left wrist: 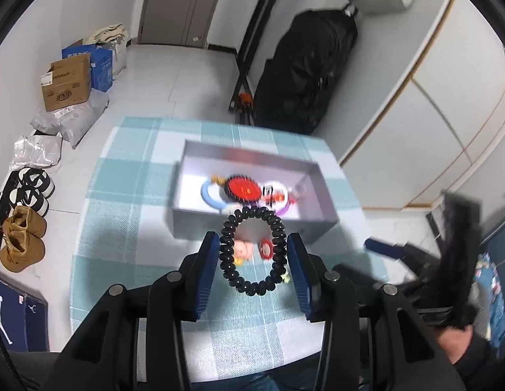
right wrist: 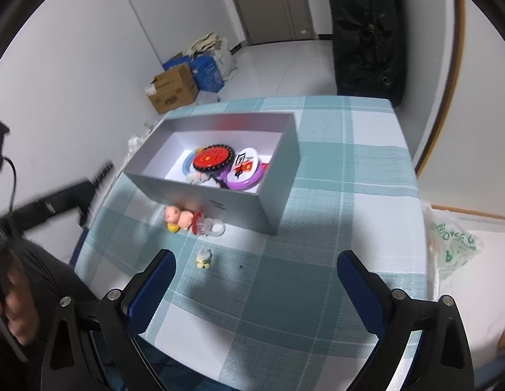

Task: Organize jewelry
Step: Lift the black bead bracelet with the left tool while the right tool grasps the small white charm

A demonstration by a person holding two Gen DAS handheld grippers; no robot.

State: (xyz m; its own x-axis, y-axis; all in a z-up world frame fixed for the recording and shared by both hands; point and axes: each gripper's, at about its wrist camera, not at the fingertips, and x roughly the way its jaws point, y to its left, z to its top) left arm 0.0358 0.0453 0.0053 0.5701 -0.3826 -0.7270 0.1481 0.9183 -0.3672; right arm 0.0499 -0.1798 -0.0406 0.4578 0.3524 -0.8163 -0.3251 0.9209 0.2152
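My left gripper (left wrist: pixel 253 246) is shut on a black spiral hair tie (left wrist: pixel 252 251) and holds it in the air just in front of the grey box (left wrist: pixel 249 228). The box (right wrist: pixel 219 202) holds a red round badge (right wrist: pixel 213 158), a white and purple disc (right wrist: pixel 244 169) and a blue ring (right wrist: pixel 187 163). A pink pig toy (right wrist: pixel 179 216), a red and clear pacifier (right wrist: pixel 208 226) and a small yellow figure (right wrist: pixel 203 258) lie on the cloth in front of the box. My right gripper (right wrist: pixel 255 268) is open and empty above the table, nearer than these.
The table has a teal and white checked cloth (right wrist: pixel 334 195). Cardboard boxes (left wrist: pixel 68 81), bags and shoes (left wrist: pixel 22 238) line the floor at the left. A black garment bag (left wrist: pixel 304 65) hangs behind the table. A plastic bag (right wrist: pixel 454 241) lies at the right.
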